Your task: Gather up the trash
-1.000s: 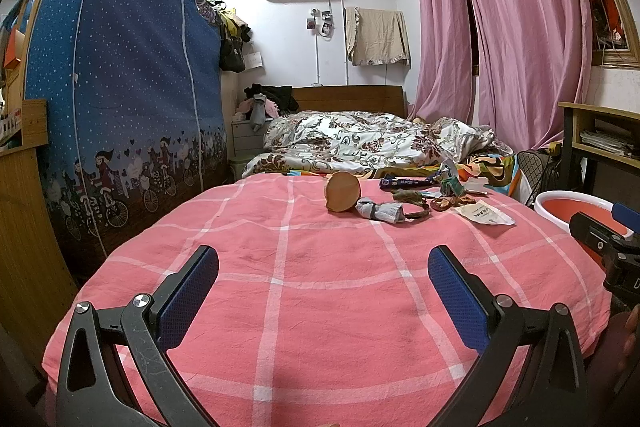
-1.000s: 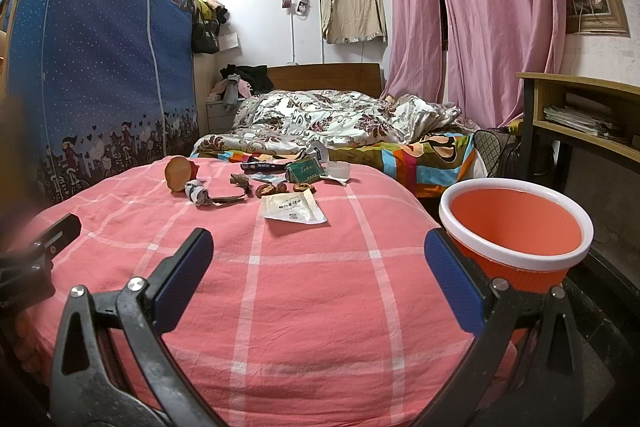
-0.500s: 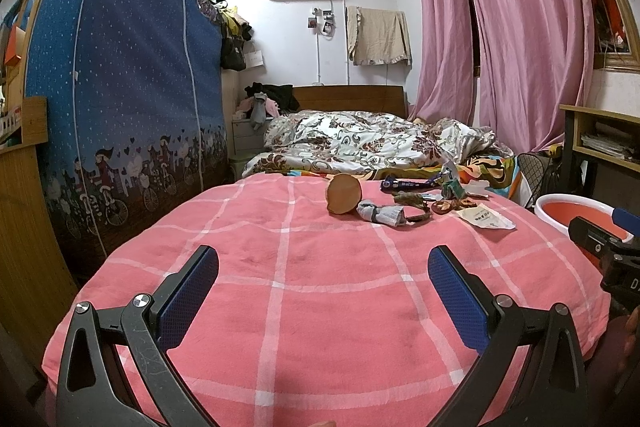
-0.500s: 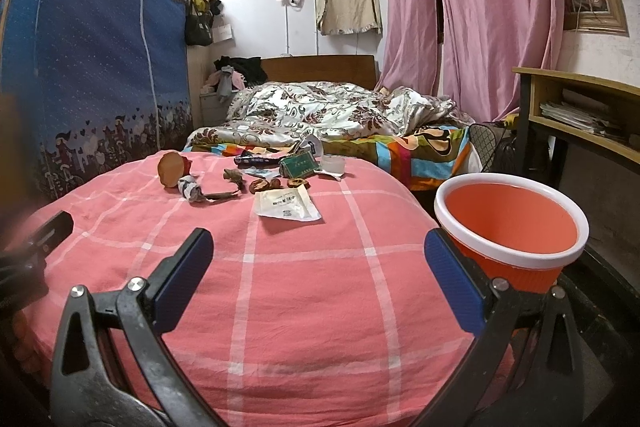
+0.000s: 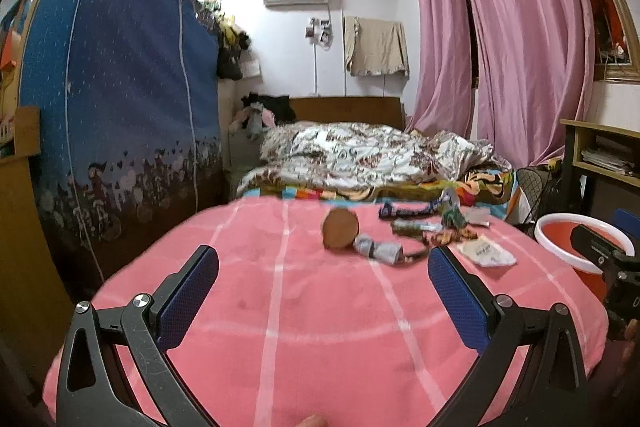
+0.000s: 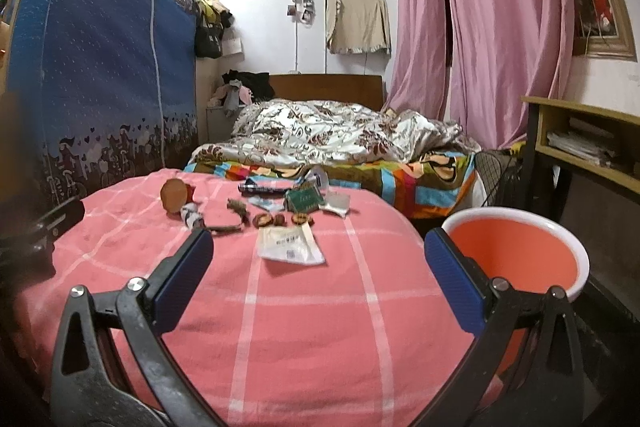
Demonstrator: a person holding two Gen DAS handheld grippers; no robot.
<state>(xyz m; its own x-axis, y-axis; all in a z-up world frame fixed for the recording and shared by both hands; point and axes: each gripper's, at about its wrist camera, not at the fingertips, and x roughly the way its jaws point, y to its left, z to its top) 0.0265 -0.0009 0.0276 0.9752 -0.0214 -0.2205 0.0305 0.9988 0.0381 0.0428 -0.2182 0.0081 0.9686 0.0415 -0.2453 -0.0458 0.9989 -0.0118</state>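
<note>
A: Currently, what is seen at the left gripper [image 5: 322, 279]?

B: Jaws are spread wide, nothing is held. Blue pads [image 5: 188, 291] are hovering over the near part of the pink checked cloth-covered desk [image 5: 280, 327]. Slight motion blur is noted in the left wrist view.

A: Right gripper [image 6: 318, 273]?

B: Same state: jaws wide apart, empty, held above the near desk surface. Part of the left gripper's black body is seen at the left edge of the right wrist view.

A: Where is the trash located?

B: Clustered on the far half of the desk, well apart from both grippers. A round brown cut-faced lump [image 6: 175, 191] is at the left end. Just beside it lies a crumpled grey-white wrapper [image 6: 191, 215], with a thin brown stem [image 6: 224, 227] next to that. Three small brown shell-like pieces [image 6: 280, 219] are lined up in a row. A flat white printed sachet [image 6: 290, 245] lies nearest the right gripper. Behind those, a dark blue long wrapper [image 6: 262, 188], a green printed packet [image 6: 304, 200] and a clear plastic scrap [image 6: 336, 204] are seen near the far edge.

A: Bin position?

B: An orange bucket with a white rim [image 6: 576, 251] is standing off the desk's right side, lower than the desk top. It appears empty as far as its inside can be seen. In the left wrist view it is partly hidden behind the right gripper's body.

A: Background?

B: A bed with a crumpled floral quilt [image 6: 328, 131] is behind the desk, a blue fabric wardrobe [image 6: 100, 67] at left, pink curtains [image 6: 500, 27] at right.
</note>
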